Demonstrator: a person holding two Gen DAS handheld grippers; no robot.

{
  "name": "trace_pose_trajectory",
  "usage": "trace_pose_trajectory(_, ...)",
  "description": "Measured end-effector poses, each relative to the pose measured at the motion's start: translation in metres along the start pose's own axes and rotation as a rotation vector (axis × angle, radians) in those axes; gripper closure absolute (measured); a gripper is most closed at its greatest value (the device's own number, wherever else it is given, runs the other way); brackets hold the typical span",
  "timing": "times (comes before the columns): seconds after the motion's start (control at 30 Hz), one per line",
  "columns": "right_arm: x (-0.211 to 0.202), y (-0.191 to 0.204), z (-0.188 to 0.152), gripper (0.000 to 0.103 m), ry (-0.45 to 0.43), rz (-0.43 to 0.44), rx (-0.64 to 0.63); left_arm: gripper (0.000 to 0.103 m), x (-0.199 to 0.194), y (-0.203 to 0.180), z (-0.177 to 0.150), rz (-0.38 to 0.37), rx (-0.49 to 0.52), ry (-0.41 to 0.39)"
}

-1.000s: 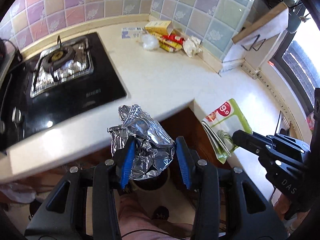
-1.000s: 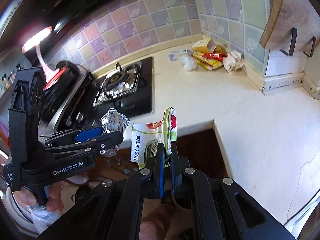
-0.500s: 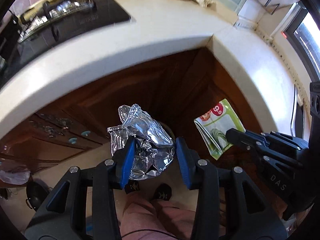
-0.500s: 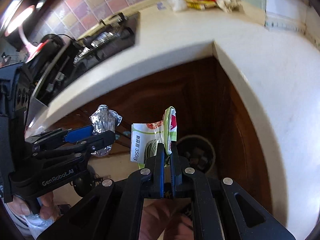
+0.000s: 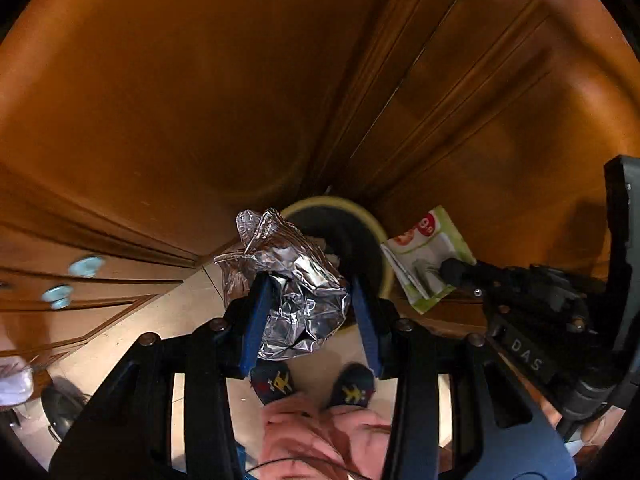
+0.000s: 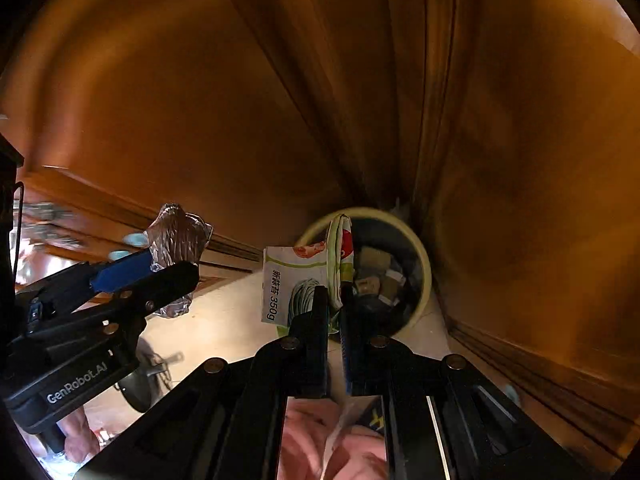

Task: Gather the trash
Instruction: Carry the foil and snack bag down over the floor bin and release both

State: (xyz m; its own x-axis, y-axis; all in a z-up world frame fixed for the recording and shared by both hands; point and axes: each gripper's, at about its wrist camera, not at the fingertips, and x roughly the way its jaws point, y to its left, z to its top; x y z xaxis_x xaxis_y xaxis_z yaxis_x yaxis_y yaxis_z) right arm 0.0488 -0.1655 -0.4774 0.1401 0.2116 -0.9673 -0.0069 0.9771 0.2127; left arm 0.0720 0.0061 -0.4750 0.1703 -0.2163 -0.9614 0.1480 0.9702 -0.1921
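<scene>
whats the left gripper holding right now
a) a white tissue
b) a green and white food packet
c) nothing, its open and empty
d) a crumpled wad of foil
d: in the left wrist view the left gripper has its blue pads pressed on either side of the crumpled foil; the green and white food packet is the one pinched in the right gripper, above the bin.

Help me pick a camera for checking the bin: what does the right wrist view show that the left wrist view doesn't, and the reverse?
Only the right wrist view looks into the bin, where scraps already lie, and shows the packet's printed face. Only the left wrist view shows the person's two slippers and the blue drawer knobs clearly. Both show the crumpled foil in the left gripper, the packet pinched in the right gripper, and the wooden cabinet doors.
</scene>
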Motion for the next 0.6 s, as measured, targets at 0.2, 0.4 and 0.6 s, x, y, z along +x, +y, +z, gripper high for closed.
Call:
trace_pose_trajectory(0.2,0.081,-0.019,-0.005,0.098,0.040,-0.046,0.020,0.065,0.071,0.007,-0.004,-0.020,0.046,0.041)
trace_pose_trajectory(0.4,0.115,-0.032,-0.007,0.092,0.083,-0.051,0.042,0.064,0.101,0.003,-0.001,-0.025,0.103,0.059)
trace_pose_trajectory(0.6,0.108,-0.028,0.002,0.060,0.045,-0.047,0.048,0.023,0.105,0.004,0.004,-0.037,0.138,0.068)
